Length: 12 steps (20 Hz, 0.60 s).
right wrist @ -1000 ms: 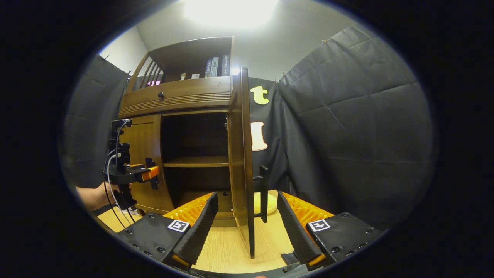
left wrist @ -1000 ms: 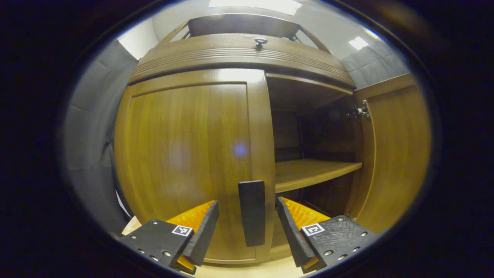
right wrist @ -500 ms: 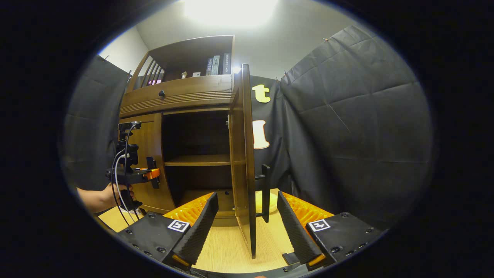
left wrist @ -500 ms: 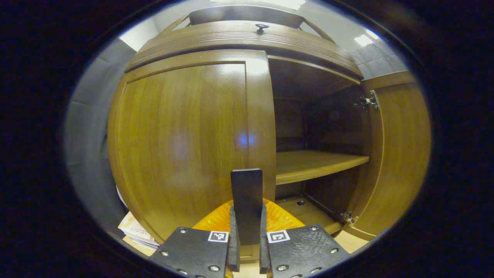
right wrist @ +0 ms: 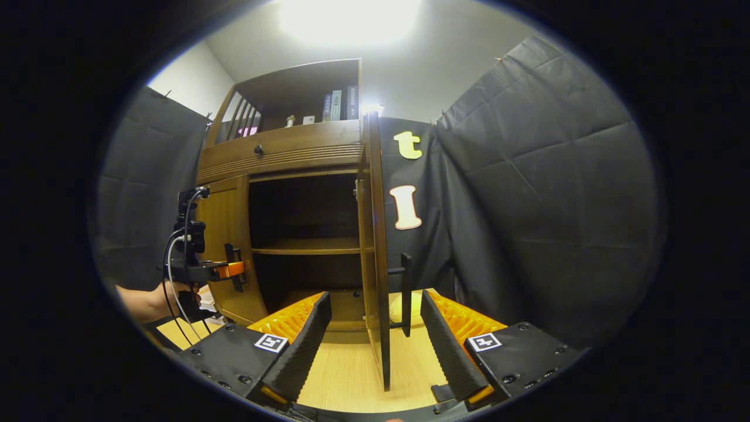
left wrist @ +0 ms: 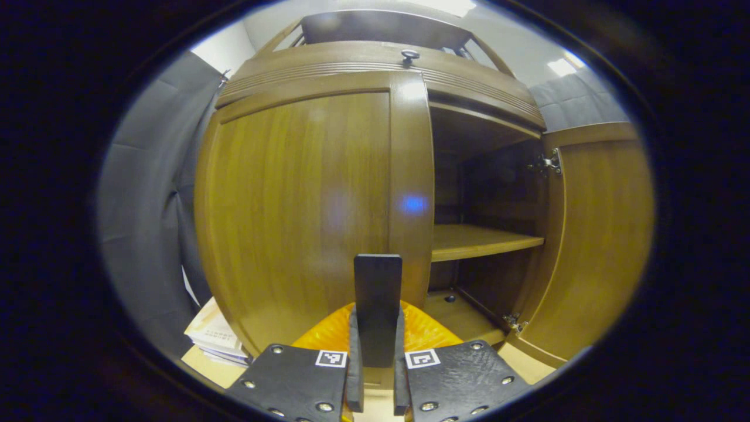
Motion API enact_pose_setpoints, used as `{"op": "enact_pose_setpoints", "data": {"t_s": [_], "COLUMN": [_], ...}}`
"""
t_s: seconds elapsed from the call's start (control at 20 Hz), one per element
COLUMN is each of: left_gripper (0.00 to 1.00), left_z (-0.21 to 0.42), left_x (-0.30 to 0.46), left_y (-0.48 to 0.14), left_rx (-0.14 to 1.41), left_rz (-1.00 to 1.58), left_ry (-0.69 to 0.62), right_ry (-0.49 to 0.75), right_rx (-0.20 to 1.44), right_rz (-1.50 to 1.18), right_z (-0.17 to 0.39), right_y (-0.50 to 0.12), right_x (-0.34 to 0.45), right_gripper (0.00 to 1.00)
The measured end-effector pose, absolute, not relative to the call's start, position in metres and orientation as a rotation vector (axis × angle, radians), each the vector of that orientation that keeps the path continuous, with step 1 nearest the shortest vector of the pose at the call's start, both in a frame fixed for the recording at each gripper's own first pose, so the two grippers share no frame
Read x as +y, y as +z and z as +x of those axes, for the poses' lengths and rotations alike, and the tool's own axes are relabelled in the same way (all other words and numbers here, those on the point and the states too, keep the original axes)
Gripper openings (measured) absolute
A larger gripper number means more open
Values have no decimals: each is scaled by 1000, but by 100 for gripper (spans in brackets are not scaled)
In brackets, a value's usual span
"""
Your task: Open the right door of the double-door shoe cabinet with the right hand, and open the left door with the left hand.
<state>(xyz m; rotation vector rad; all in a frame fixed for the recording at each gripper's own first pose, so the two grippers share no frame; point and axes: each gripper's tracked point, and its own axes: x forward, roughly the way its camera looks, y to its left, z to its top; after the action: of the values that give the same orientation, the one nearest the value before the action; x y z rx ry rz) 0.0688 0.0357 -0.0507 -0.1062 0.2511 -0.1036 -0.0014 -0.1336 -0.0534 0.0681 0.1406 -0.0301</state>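
Note:
In the left gripper view, the left gripper (left wrist: 375, 387) is shut on the dark bar handle (left wrist: 378, 293) of the brown left door (left wrist: 304, 205), which stands slightly ajar. The right door (left wrist: 597, 234) is swung wide, baring a shelf (left wrist: 480, 241). In the right gripper view, the right gripper (right wrist: 375, 346) is open, its fingers on either side of the right door's edge (right wrist: 378, 252) without touching it. That door's handle (right wrist: 405, 293) sits just beyond. Farther left, the left gripper (right wrist: 225, 271) and a hand (right wrist: 170, 296) are at the left door (right wrist: 225, 246).
A drawer with a small knob (right wrist: 258, 150) tops the cabinet, with books (right wrist: 340, 104) on the open shelf above. A stack of papers (left wrist: 214, 337) lies by the cabinet's left foot. Black cloth wall (right wrist: 527, 223) hangs to the right; the floor (right wrist: 351, 375) is light wood.
The left gripper has shut on the left door's handle and the door has begun to swing out. The right gripper has drawn back a little from the open right door.

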Motion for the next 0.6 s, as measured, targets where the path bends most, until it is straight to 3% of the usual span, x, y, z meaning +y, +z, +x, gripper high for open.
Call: {"op": "enact_pose_setpoints", "data": {"t_s": [0.6], "left_gripper": [22], "left_z": [-24], "left_x": [96], "left_y": [-39], "left_rx": [265], "left_rz": [-104], "left_ry": [75], "right_ry": [134], "right_rx": [133], "right_rz": [82], "right_z": [-30], "right_y": [-54], "right_x": [-116], "right_gripper": [96]}}
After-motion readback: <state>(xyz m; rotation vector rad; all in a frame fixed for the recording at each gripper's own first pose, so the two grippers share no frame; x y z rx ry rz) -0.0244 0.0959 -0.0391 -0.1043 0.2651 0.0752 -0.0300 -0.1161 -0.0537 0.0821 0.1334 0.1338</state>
